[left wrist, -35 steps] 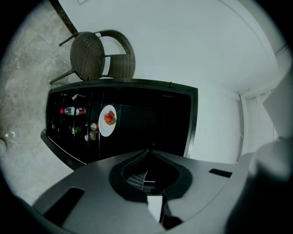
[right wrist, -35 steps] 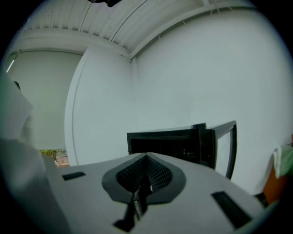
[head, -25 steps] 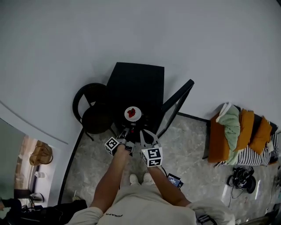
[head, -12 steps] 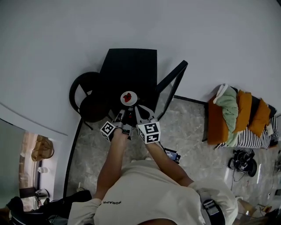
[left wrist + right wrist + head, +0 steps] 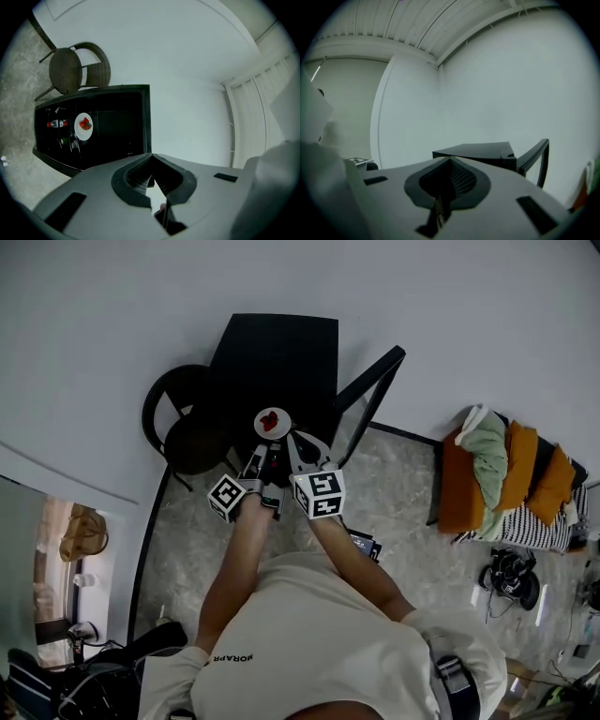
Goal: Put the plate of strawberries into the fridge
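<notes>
Plate: a white plate [image 5: 273, 422] of red strawberries [image 5: 85, 123] sits on a shelf inside the fridge. Neither gripper touches it.
Fridge: a low black fridge [image 5: 281, 352] stands against the far white wall. Its interior is dark.
Door: the fridge door [image 5: 373, 399] is swung open to the right, edge-on from above.
Bottles: a few small bottles [image 5: 56, 123] stand inside the fridge close to the plate. I cannot tell which shelf they are on.
Left gripper: the left gripper [image 5: 257, 461] is held roughly level in front of the open fridge. It is on the near side of the plate and apart from it. In the left gripper view its jaws [image 5: 150, 176] are closed together with nothing between them.
Right gripper: the right gripper [image 5: 302, 448] is just right of the left one and also on the near side of the fridge opening. In the right gripper view its jaws [image 5: 449, 180] are together and empty. They face the fridge top and the open door.
Chair: a dark round wicker chair [image 5: 183, 432] stands just left of the fridge, by the wall.
Person: a person in a light shirt [image 5: 309, 643] stands near, with both arms reaching toward the fridge.
Cushions: a pile of orange, green and striped cushions [image 5: 506, 488] lies well to the right, by the wall.
Floor: grey speckled stone [image 5: 394, 512].
</notes>
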A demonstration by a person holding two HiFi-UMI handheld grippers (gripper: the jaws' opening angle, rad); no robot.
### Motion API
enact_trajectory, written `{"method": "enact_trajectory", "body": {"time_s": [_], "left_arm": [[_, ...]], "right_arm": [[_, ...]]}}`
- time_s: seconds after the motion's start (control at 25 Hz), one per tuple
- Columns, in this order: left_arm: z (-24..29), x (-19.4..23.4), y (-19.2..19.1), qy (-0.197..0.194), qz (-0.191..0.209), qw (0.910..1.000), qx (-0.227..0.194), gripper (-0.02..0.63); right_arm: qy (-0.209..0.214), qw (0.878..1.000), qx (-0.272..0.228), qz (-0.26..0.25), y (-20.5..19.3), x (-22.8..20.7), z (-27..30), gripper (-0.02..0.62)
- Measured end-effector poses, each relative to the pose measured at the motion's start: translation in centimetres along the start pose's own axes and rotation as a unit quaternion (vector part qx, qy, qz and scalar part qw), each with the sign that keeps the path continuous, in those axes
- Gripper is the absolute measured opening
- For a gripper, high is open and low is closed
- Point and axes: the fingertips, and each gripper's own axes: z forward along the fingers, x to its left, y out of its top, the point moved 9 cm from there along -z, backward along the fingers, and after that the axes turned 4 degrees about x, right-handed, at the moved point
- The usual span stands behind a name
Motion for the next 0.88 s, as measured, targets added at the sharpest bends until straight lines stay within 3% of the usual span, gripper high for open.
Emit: {"method": "enact_trajectory", "body": {"time_s": [0.16, 0.32, 0.52, 0.6, 0.76, 0.88], "left_arm": [[-0.9, -1.6, -0.1, 0.002, 0.067, 0.9977, 0.007, 0.001], [-1.4, -3.4, -0.3, 0.017, 0.161, 0.9867, 0.017, 0.002], [-1.4, -4.8, -0.6, 0.016, 0.216, 0.9759, 0.029, 0.002], [-0.8, -6.0, -0.5, 0.013, 0.254, 0.9665, 0.035, 0.002], [-0.6, -8.1, -0.7, 0.019, 0.354, 0.9342, 0.041, 0.002], [-0.5, -9.0, -1.2, 0.017, 0.399, 0.9154, 0.05, 0.002]], "right_arm": [[0.004, 1.0, -0.002, -0.002, 0.1, 0.1, -0.2, 0.003], [0.005, 1.0, -0.002, -0.007, 0.3, 0.1, -0.3, 0.003], [0.008, 1.0, 0.002, -0.008, 0.0, 0.4, -0.8, 0.003], [0.007, 1.0, 0.0, -0.008, 0.4, 0.2, -0.7, 0.003], [0.002, 1.0, -0.003, -0.004, 0.5, 0.2, -1.1, 0.003], [0.0, 1.0, -0.003, -0.004, 0.6, 0.3, -1.4, 0.003]]}}
